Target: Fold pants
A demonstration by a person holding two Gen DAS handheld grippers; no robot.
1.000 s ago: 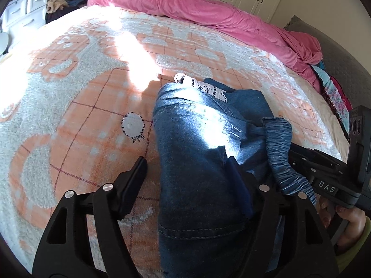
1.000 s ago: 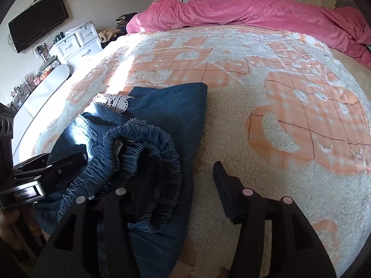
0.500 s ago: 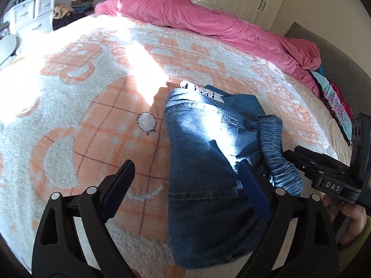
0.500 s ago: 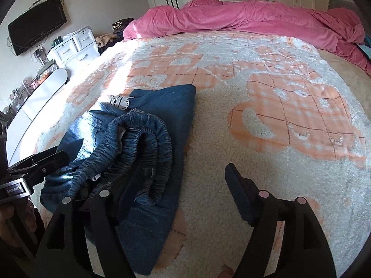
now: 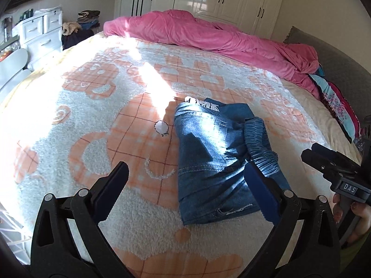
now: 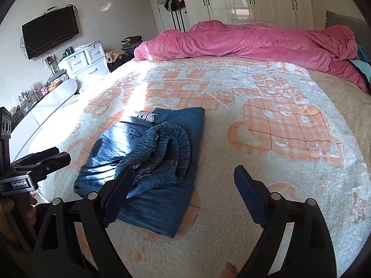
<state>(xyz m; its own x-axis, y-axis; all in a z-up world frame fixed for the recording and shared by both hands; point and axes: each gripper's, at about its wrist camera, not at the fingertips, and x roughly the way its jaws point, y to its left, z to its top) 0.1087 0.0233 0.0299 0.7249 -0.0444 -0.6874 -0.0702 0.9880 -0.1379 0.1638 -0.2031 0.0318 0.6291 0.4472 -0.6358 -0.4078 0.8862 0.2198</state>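
Jaws on both tongs are spreading wide with nothing between them. Left gripper (image 5: 185, 192) has the folded jeans (image 5: 215, 159) just ahead, behind its right-hand finger; right gripper (image 6: 183, 192) has them ahead-left, behind its left-hand finger. Long axis runs away from both, waistband (image 6: 167, 148) bunched on top. Looks about equally near to either hand. Right view shows the waistband loop open and a neat far fold — left view mostly shows the smooth denim side. Beyond, pink duvet (image 5: 208, 37).

bed (image 6: 289, 185) with orange-white blanket bears folded jeans (image 6: 148, 162) and pink duvet (image 6: 255, 44).
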